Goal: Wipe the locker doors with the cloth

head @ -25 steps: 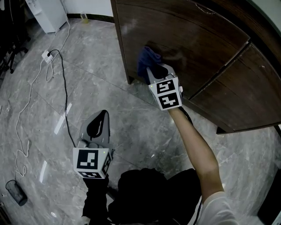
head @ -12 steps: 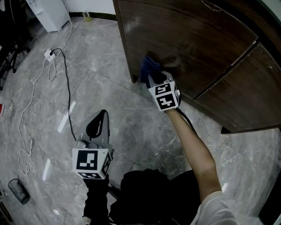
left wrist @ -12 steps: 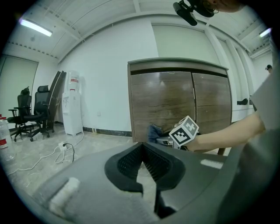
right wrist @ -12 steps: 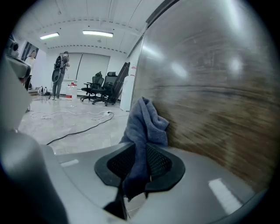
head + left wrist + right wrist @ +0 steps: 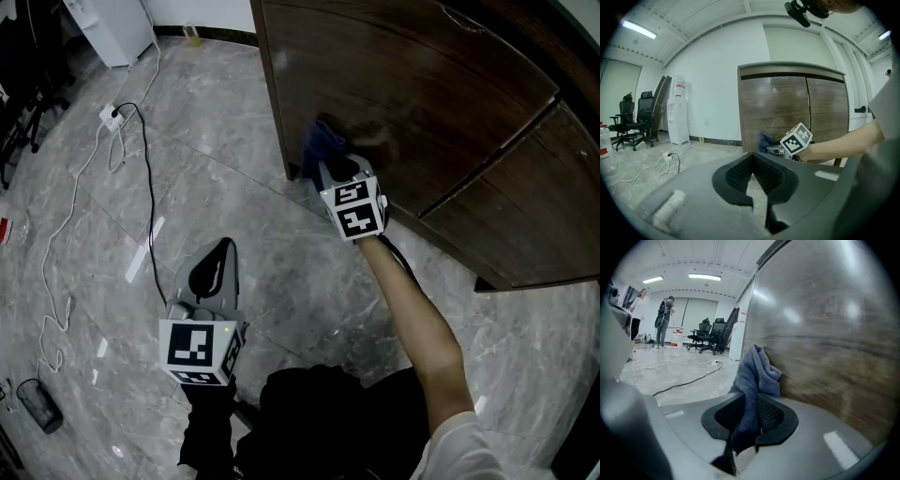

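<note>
The cloth (image 5: 757, 376) is blue and soft, gathered into a loose bunch. Its lower folds sit between the jaws of the right gripper (image 5: 749, 416), which are closed on the fabric and stand partly apart because of its thickness. The upper bunch comes out past the tips and touches the brown locker door (image 5: 834, 333).

In the head view the cloth (image 5: 319, 145) is a little above the centre of the frame. It is pressed on the low part of the left door (image 5: 403, 84), near that door's left edge, and the right gripper (image 5: 333, 167) is just below it. A second door (image 5: 534, 197) is at the right of the frame.

I judge the cloth to be light and limp. It will fold and slide easily on this glossy wood, so it can do no harm, but it may creep out of the jaws under hard pressing. The best hold seems to be deep on a thick fold, as it is now, with a free pad of fabric in front for wiping.

The left gripper (image 5: 214, 267) is in the lower left of the frame, over the grey marble floor (image 5: 234, 187) and well apart from the locker. Its tips are together with nothing between them. A black cable (image 5: 145, 187) runs across the floor at the upper left.
</note>
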